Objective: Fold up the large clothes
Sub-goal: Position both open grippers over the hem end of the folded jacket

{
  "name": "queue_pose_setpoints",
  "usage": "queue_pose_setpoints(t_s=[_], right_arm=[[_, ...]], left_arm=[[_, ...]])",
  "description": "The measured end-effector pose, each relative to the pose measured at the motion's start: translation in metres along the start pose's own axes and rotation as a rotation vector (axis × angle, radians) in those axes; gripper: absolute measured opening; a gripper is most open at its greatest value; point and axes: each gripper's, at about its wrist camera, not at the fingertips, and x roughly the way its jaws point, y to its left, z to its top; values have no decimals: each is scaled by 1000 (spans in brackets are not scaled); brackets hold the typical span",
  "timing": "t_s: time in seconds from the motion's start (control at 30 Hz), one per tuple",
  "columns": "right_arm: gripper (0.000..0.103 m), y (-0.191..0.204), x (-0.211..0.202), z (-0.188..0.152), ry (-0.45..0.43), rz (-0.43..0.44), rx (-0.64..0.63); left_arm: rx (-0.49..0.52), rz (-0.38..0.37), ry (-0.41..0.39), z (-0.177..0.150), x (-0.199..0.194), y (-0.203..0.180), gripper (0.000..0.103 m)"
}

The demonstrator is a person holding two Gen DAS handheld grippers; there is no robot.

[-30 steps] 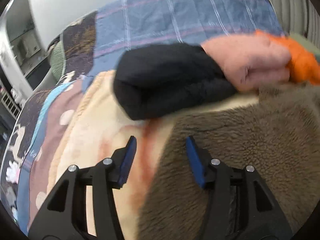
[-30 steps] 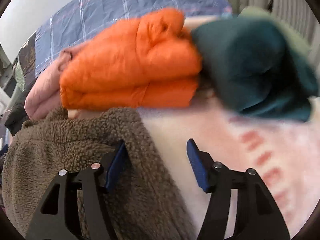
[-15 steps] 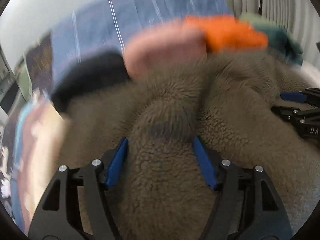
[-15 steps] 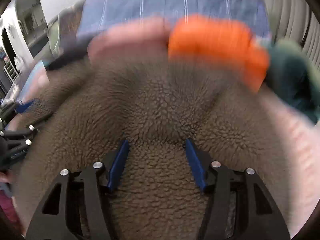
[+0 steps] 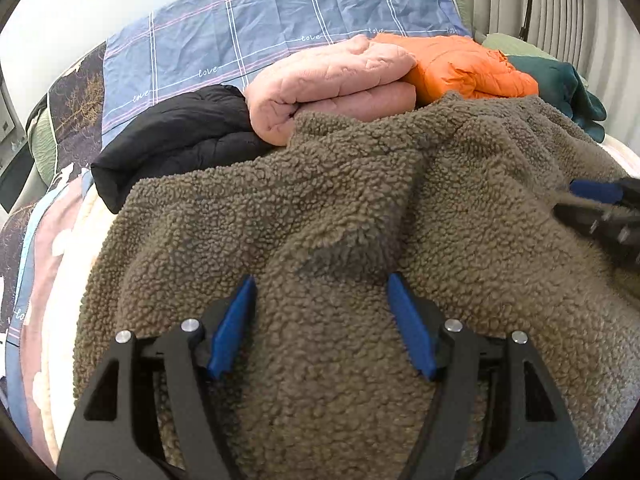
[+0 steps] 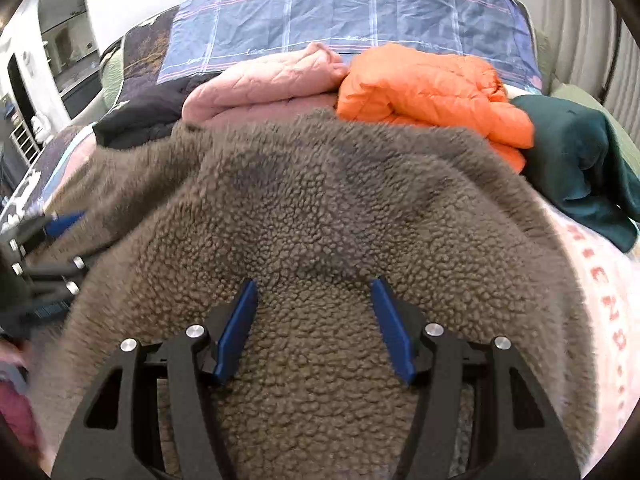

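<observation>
A large brown fleece garment [image 5: 340, 208] lies spread over the bed and fills the lower part of both views [image 6: 320, 208]. My left gripper [image 5: 320, 284] is open, its blue pads wide apart just above the fleece. My right gripper [image 6: 314, 286] is open too, over the fleece to the right. The right gripper also shows at the right edge of the left wrist view [image 5: 600, 208]. The left gripper also shows at the left edge of the right wrist view [image 6: 48, 248].
Behind the fleece lie folded clothes in a row: black [image 5: 176, 136], pink [image 5: 332, 84], orange [image 5: 460, 68] and dark green [image 6: 580, 160]. A blue checked sheet [image 5: 280, 28] lies at the bed's far side. A pale printed blanket [image 6: 600, 300] covers the bed.
Both grippers have swung in from the fleece's outer edges to over its middle and stayed open. The fleece now fills both views, and the blur has settled.
</observation>
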Motion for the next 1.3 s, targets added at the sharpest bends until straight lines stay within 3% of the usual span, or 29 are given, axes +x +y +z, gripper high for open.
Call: queue_pose_setpoints(t_s=[0.1, 0.17, 0.27, 0.37, 0.4, 0.43, 0.53, 0.7, 0.77, 0.83, 0.87, 0.93, 1.0, 1.03, 1.1, 1.23, 1.3], right_arm=[[56, 22, -29, 26, -104, 29, -11], [56, 44, -32, 44, -124, 20, -60], [56, 65, -2, 66, -42, 39, -59], [56, 69, 74, 60, 151, -52, -55], [63, 64, 102, 49, 185, -46, -47], [68, 60, 108, 44, 153, -24, -24], [68, 71, 100, 42, 118, -76, -68], [67, 71, 83, 44, 109, -60, -46], [64, 73, 50, 39, 101, -87, 5], [60, 78, 10, 24, 56, -10, 34], [60, 85, -13, 12, 19, 27, 0], [59, 96, -41, -15, -28, 1, -52], [54, 94, -21, -54, 114, 30, -24], [54, 91, -7, -71, 122, 29, -36], [54, 107, -8, -86, -13, -61, -167], [51, 100, -29, -71, 47, -36, -39], [48, 107, -61, -73, 15, -35, -35]], left_arm=[[-7, -5, -6, 0, -1, 1, 70], [-5, 1, -11, 0, -2, 1, 71], [-10, -1, -17, -1, -5, 2, 71], [-22, -11, -20, -2, -6, 6, 71], [-27, -15, -22, -2, -7, 7, 72], [-33, -16, -22, -2, -7, 8, 71], [-49, -38, -21, -2, -7, 13, 72], [-53, -41, -21, -2, -7, 15, 72], [-57, -50, -28, -2, -8, 17, 72], [-70, -59, -31, -3, -8, 20, 73], [-80, -70, -30, -2, -8, 22, 73], [-91, -80, -28, -2, -7, 24, 73], [-95, -83, -30, -2, -7, 26, 73], [-96, -85, -30, -2, -7, 26, 74], [-98, -94, -31, -2, -7, 25, 74], [-107, -101, -34, -4, -8, 26, 75], [-123, -121, -38, -5, -10, 31, 75]])
